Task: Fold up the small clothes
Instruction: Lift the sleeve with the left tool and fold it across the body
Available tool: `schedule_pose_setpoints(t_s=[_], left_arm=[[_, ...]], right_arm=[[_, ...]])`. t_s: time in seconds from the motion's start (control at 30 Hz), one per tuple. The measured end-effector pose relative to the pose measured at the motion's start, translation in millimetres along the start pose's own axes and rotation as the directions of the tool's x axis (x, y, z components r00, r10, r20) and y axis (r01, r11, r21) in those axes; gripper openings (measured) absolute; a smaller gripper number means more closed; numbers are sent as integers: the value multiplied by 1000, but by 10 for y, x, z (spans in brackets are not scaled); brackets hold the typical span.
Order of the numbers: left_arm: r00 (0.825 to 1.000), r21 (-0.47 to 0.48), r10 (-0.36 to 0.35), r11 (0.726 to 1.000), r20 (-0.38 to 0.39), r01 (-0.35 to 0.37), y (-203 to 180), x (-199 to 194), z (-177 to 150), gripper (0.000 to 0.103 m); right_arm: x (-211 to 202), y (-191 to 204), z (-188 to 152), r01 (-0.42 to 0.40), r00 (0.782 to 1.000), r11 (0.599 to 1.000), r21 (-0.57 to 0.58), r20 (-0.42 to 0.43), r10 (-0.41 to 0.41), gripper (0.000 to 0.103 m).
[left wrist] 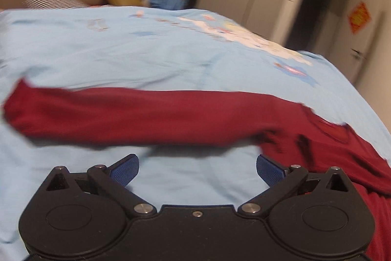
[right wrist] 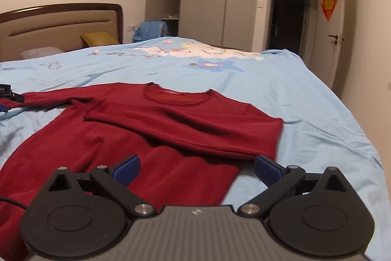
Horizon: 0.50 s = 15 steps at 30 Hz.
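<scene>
On blue bedspread (right wrist: 305, 99): dark red sweater (right wrist: 122, 138) flat (one sleeve folded across); both grippers (left wrist: 197, 169) (right wrist: 197, 169) spread, empty.

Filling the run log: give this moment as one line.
red long-sleeve top: flat on blue bedsheet, one sleeve folded across | left gripper: open, empty | right gripper: open, empty
</scene>
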<state>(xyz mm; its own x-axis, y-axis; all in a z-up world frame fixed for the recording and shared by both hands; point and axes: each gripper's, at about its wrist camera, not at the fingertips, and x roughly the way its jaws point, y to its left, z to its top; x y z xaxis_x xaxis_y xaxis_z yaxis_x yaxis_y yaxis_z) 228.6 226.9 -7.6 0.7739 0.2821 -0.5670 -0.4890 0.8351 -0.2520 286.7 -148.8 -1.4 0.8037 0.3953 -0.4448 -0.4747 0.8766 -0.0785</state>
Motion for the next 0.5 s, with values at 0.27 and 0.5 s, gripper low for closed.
schedule_pose_setpoints(t_s=[0.27, 0.5], left_arm=[[981, -315, 185, 936, 58, -157, 1113, -174, 122, 94], [958, -384, 262, 901, 118, -199, 1307, -89, 261, 62]], right_arm=[[-67, 450, -6, -57, 998, 996, -61, 1, 58, 103], [-67, 676, -60, -80, 996, 994, -77, -32, 78, 103]])
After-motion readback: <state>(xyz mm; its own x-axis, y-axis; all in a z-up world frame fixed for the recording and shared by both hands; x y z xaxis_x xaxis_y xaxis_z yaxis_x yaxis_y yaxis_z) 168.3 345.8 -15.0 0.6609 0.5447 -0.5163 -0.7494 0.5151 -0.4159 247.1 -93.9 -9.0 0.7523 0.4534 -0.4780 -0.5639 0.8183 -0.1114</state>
